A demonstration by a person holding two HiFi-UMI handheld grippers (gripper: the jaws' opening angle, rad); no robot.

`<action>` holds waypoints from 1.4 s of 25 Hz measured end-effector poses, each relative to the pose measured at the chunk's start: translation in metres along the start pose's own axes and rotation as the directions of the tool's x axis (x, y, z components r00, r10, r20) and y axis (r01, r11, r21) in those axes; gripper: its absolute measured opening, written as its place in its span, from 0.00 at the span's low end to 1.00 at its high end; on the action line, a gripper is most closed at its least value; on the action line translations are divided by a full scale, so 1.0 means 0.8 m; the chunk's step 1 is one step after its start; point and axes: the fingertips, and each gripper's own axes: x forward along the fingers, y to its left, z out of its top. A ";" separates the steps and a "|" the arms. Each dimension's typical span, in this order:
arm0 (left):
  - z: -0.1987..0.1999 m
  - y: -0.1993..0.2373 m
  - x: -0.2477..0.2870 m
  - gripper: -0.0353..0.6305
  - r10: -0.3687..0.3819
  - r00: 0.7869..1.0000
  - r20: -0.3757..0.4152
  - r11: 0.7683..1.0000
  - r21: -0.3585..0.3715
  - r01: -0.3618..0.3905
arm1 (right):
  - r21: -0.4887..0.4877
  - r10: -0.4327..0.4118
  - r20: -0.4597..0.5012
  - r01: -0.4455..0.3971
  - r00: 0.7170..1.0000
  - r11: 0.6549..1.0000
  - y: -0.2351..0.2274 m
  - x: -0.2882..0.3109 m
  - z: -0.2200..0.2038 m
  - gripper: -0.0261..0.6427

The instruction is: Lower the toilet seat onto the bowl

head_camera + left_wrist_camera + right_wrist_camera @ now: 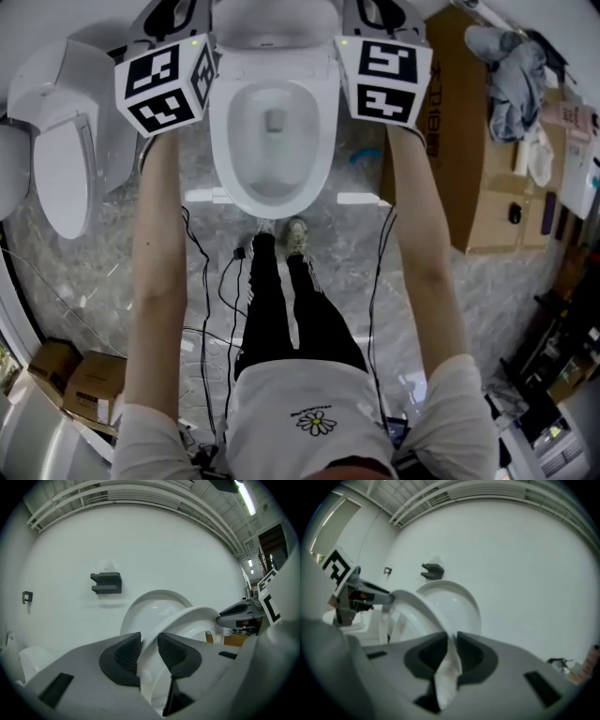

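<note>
From the head view alone: a toilet bowl [272,208] straight ahead on a marbled floor [525,281], a second toilet [61,150] off to the left, a cardboard box [487,206] to the right, and cables [204,281] trailing beside the person's legs [272,319]. Of the tongs, only marker cubes and bare arms to be seen there, reaching to either side of the bowl, with the tips lost near the top edge.

From the two gripper views instead: the seat [197,616] raised off the bowl and tilted forward, in front of the upright lid [157,603], before a white wall with a dark bracket [107,583].

As for the left tongs [149,646]: part-way open, pads [123,656] clamped on the seat's rim at its left side. As for the right tongs [449,651]: much the same, gripping the rim on the opposite side, with the white edge pinched between the dark pads. In each gripper view, also a glimpse of the other tongs across the arc of the seat.
</note>
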 end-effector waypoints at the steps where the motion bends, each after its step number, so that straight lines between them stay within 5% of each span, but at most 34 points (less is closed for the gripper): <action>1: -0.002 -0.002 -0.006 0.25 -0.001 1.000 -0.002 1.000 0.006 0.001 | -0.003 0.003 0.004 -0.003 1.000 1.000 0.002 -0.006 -0.002 0.16; 14: -0.026 -0.026 -0.093 0.25 -0.056 0.998 -0.035 0.994 0.093 0.059 | -0.014 0.037 0.029 -0.037 0.999 0.999 0.036 -0.087 -0.027 0.17; 35: -0.116 -0.079 -0.230 0.26 -0.129 0.968 -0.217 0.965 0.198 0.173 | -0.086 0.131 -0.130 -0.143 0.983 0.986 0.103 -0.215 -0.115 0.19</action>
